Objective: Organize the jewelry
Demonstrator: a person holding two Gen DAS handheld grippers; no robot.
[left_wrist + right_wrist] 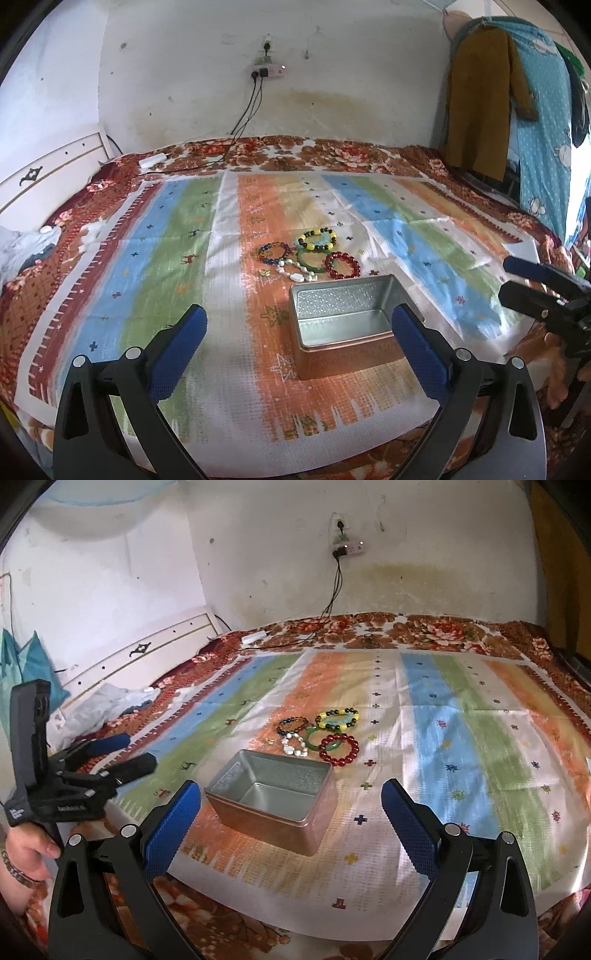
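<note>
Here, in the left wrist view, the left gripper point(297, 334) hangs with jaws spread wide and empty, the open metal tin point(341, 325) at lower centre between them; just above it cluster the beaded bracelets point(317, 240), light and slippery. In the right wrist view, the right gripper point(291, 808) is likewise wide and empty; the red bead bracelet point(338, 749) at centre looks stretchy, best pinched across one strand, the green bangle point(314, 738) beside it rigid and probably breakable.

Five bracelets point(317, 239), one green bangle point(308, 258), one open tin point(343, 325), two grippers point(291, 805).
</note>
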